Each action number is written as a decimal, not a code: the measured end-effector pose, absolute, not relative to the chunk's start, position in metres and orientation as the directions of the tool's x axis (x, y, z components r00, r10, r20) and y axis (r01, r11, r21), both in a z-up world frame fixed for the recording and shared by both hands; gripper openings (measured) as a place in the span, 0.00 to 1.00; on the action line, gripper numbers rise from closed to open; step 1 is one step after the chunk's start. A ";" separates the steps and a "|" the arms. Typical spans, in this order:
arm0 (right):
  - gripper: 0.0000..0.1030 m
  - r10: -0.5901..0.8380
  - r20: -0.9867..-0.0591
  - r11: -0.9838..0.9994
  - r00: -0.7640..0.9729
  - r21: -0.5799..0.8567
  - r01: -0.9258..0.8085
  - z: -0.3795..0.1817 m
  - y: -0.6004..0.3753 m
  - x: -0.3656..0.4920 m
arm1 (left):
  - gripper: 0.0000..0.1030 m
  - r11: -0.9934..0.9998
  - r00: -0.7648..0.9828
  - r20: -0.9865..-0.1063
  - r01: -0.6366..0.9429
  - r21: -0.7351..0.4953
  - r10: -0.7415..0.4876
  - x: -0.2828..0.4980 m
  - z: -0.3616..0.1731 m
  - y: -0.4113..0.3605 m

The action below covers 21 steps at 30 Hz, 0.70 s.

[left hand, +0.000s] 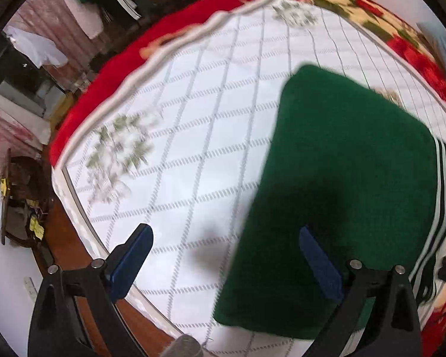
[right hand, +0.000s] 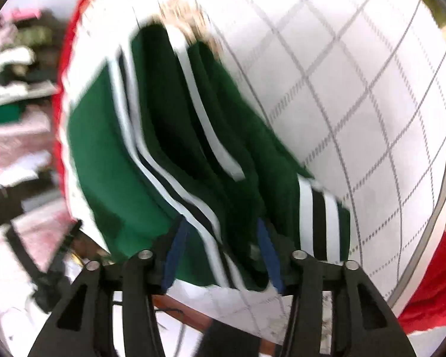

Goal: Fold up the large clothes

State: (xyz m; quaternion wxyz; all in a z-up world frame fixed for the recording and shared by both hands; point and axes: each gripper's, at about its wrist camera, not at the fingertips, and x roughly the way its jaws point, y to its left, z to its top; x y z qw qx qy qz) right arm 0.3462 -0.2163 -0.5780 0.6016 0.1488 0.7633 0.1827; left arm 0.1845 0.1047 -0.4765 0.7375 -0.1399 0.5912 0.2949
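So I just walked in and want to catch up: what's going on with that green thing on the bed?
A person with a handheld gripper in each hand is folding a green garment with white and black stripes on a white quilted bed cover. The right gripper has the garment's striped edge between its fingers, near the bed's edge. The left gripper is open and holds nothing, above the garment's plain folded end. The garment already looks folded into a compact block.
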 end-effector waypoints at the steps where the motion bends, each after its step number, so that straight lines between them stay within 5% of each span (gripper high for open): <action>1: 0.53 0.486 -0.852 0.871 -0.195 0.490 0.027 -0.571 -0.219 0.354 | 0.98 0.785 0.128 -0.949 -0.600 0.156 0.287 0.191 -0.478 0.108; 5: 0.54 0.615 -0.781 0.788 -0.108 0.614 0.043 -0.569 -0.205 0.384 | 0.98 0.802 0.108 -0.948 -0.567 0.189 0.300 0.223 -0.508 0.112; 10: 0.54 0.588 -0.793 0.806 -0.160 0.591 0.033 -0.608 -0.152 0.408 | 0.98 0.813 0.101 -0.941 -0.538 0.222 0.324 0.249 -0.529 0.108; 13: 0.06 0.555 -0.816 0.828 -0.160 0.561 0.008 -0.607 -0.146 0.400 | 0.98 0.809 0.109 -0.944 -0.552 0.203 0.311 0.244 -0.528 0.113; 21: 0.02 0.320 -0.948 0.948 0.006 0.319 -0.013 -0.595 -0.152 0.412 | 0.99 0.814 0.142 -0.961 -0.569 0.115 0.235 0.241 -0.523 0.110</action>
